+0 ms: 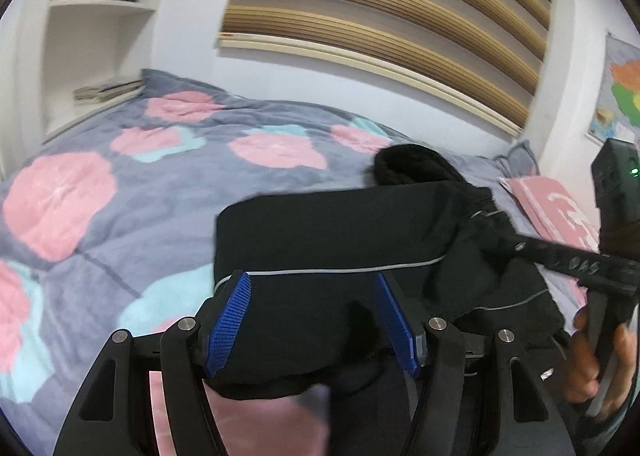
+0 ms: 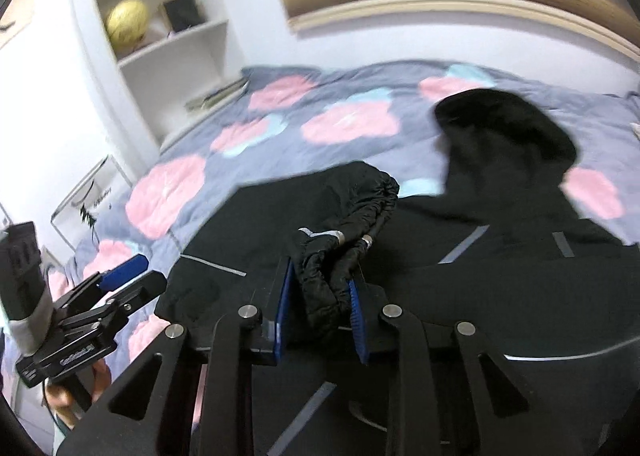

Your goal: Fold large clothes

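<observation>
- 2 grippers work 1 black jacket [image 2: 500, 264], which lies spread on the flowered duvet [image 1: 120, 191], its hood [image 2: 504, 127] pointing toward the far wall.
- Right gripper [image 2: 320, 312]: blue pads clamped together on the gathered sleeve cuff [image 2: 360, 207]. The sleeve runs away from the fingers toward the hood, lying over the jacket's body.
- Left gripper [image 1: 316, 320]: fingers apart, with dark cloth lying between them. Whether the pads actually touch it, I cannot tell.
- The left gripper sits at the jacket's hem side, on the opposite end from the hood.
- My judgement: the right gripper, already holding the cuff, is nearer the sleeve; the next fold likely carries that sleeve across the jacket's body.
</observation>
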Motion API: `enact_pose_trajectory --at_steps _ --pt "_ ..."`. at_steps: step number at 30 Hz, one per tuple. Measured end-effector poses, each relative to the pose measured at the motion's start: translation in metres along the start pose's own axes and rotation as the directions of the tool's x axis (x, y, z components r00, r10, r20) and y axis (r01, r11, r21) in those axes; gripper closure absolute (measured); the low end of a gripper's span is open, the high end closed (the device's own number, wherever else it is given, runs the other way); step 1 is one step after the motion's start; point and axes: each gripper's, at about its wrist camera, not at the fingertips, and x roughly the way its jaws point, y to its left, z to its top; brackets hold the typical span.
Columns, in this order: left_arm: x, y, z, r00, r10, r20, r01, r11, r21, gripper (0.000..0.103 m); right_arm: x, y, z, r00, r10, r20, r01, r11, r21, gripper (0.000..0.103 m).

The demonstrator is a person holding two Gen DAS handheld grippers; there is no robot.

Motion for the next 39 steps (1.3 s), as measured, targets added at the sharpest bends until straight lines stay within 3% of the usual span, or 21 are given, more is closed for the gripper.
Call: enact_pose_trajectory --at_steps 6,13,15,18,22,24,28,30,32,35,39 --pt "0.033 -0.068 0.011 0.992 -0.094 -0.085 0.1 0.993 0.063 0.037 -0.076 -0.081 0.006 0.991 -0.11 0.075 0.108 0.993 0.037 0.074" --pt "0.084 -0.141 0.005 0.954 -0.171 -0.246 0.212 0.966 0.151 0.037 -0.129 -0.179 -0.014 0.958 -0.276 0.084 0.267 0.958 0.105 0.074" --pt "0.096 -0.156 -0.002 0.949 -0.16 -0.271 0.212 0.961 0.178 0.037 -0.131 -0.203 -0.023 0.948 -0.311 0.064 0.301 0.945 0.124 0.074" --pt "0.132 -0.167 -0.02 0.917 -0.161 -0.365 0.229 0.962 0.15 0.037 -0.119 -0.242 -0.047 0.95 -0.313 -0.02 0.311 0.935 0.172 0.074" --pt "0.172 -0.165 -0.049 0.882 -0.103 -0.46 0.192 0.97 0.151 0.037 -0.086 -0.276 -0.086 0.944 -0.291 -0.157 0.321 0.92 0.226 0.073" --pt "0.178 -0.168 -0.052 0.88 -0.068 -0.469 0.175 0.966 0.19 0.037 -0.073 -0.286 -0.102 0.934 -0.283 -0.218 0.334 0.908 0.251 0.065" --pt "0.173 -0.172 -0.05 0.873 -0.028 -0.488 0.161 0.959 0.233 0.037 -0.075 -0.293 -0.111 0.935 -0.229 -0.273 0.31 0.901 0.305 0.06" --pt "0.161 -0.173 -0.043 0.881 -0.038 -0.471 0.168 0.957 0.236 0.037 -0.089 -0.29 -0.106 0.926 -0.251 -0.282 0.338 0.885 0.32 0.047" --pt "0.141 -0.171 -0.035 0.899 -0.098 -0.427 0.205 0.956 0.211 0.037 -0.106 -0.278 -0.096 0.911 -0.333 -0.244 0.396 0.872 0.288 0.041" --pt "0.122 -0.159 -0.018 0.926 -0.167 -0.338 0.223 0.966 0.134 0.037 -0.118 -0.249 -0.081 0.902 -0.401 -0.158 0.427 0.882 0.2 0.039" --pt "0.15 -0.139 -0.021 0.92 -0.099 -0.379 0.134 0.989 0.067 0.037 -0.094 -0.228 -0.075 0.89 -0.433 -0.144 0.449 0.887 0.107 0.039"
